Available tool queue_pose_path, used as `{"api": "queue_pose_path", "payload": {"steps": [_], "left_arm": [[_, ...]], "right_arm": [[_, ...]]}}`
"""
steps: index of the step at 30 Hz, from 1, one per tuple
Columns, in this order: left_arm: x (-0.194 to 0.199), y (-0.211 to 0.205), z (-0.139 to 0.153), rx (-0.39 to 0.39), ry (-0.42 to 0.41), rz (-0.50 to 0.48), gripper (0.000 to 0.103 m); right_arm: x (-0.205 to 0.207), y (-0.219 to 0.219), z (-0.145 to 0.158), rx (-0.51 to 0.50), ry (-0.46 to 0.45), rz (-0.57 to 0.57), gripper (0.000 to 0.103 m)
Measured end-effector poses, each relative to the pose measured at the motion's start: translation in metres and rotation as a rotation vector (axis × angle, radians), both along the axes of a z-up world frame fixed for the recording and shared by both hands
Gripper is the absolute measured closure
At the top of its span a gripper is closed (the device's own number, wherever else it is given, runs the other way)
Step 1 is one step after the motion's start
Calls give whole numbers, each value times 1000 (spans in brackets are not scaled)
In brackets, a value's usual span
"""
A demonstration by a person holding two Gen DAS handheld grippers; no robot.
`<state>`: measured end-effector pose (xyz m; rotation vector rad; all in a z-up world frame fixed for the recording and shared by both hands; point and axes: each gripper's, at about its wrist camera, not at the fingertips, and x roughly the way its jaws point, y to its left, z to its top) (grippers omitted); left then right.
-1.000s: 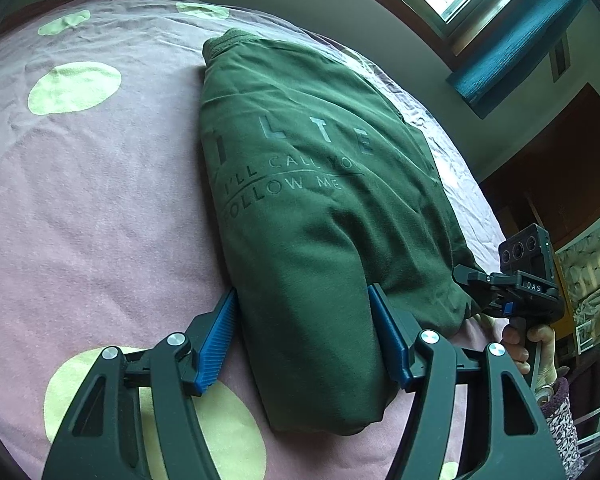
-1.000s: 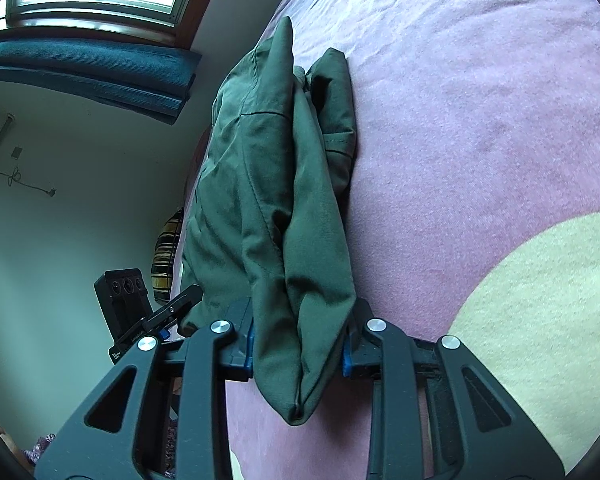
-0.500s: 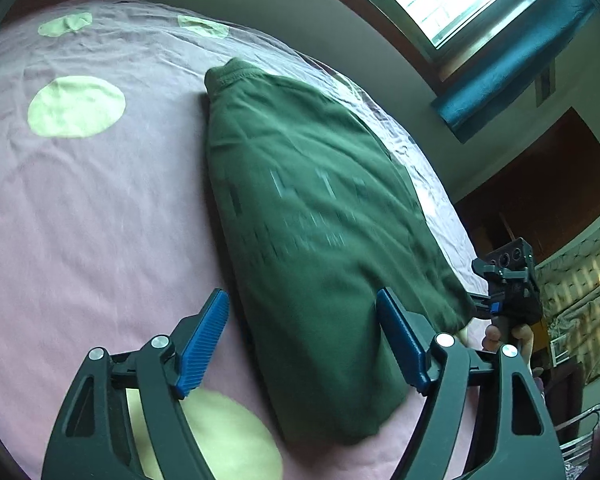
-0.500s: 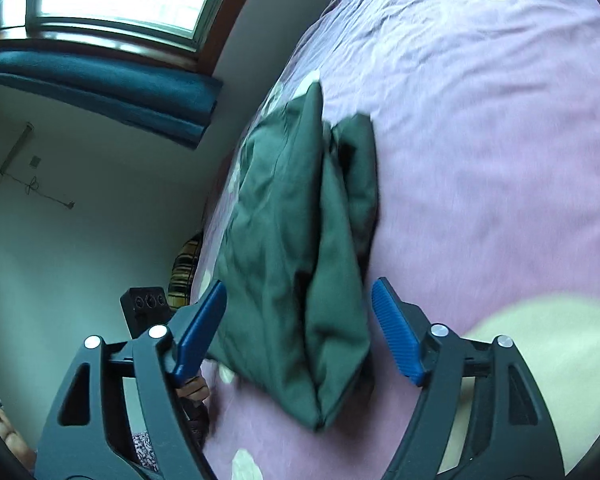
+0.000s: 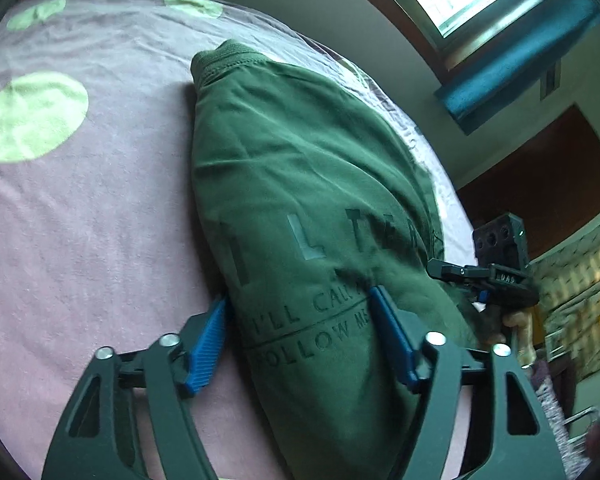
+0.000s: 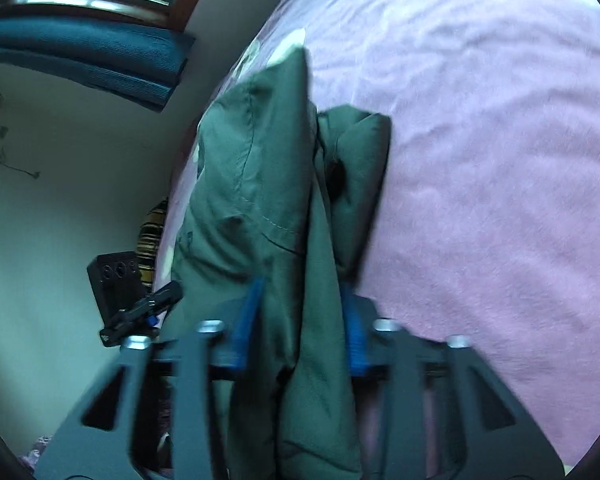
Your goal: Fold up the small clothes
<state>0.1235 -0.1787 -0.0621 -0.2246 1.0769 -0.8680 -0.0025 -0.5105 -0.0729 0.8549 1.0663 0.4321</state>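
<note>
A dark green T-shirt (image 5: 300,184) with printed lettering lies folded lengthwise on the pink bedsheet (image 5: 100,220). My left gripper (image 5: 298,298) straddles its near part at the lettering; its jaws are closing, and the blue pads (image 5: 206,344) press the cloth between them. In the right wrist view the shirt (image 6: 260,184) shows as bunched layers. My right gripper (image 6: 303,286) is closing on these layers and its pads pinch them. Each view shows the other gripper at the shirt's edge: the right one (image 5: 496,272), held by a hand, and the left one (image 6: 136,312).
The sheet has pale green dots (image 5: 32,116) and spreads wide to the left of the shirt. A window with a teal curtain (image 5: 512,64) is behind the bed. A wall (image 6: 60,200) and striped fabric (image 6: 152,236) lie past the bed's edge.
Both grippers opened, slid forward along the shirt and closed on it again. The left one now grips at the lettering instead of near the hem.
</note>
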Motion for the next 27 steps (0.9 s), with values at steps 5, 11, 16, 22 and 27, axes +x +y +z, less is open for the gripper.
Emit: {"api": "queue_pose_path", "payload": {"steps": [5, 11, 16, 22, 27], "left_arm": [[-6, 4, 7, -17, -29, -1, 34], [12, 18, 6, -55, -6, -3, 16], [36, 10, -9, -80, 79, -21, 16], [45, 1, -11, -73, 69, -34, 15], [34, 6, -10, -67, 41, -69, 15]], "right_arm": [[-8, -7, 6, 26, -48, 16, 60], [-11, -41, 6, 92, -77, -77, 29], [22, -21, 8, 6, -49, 7, 23], [48, -4, 11, -19, -46, 44, 16], [27, 6, 13, -19, -64, 105, 25]]}}
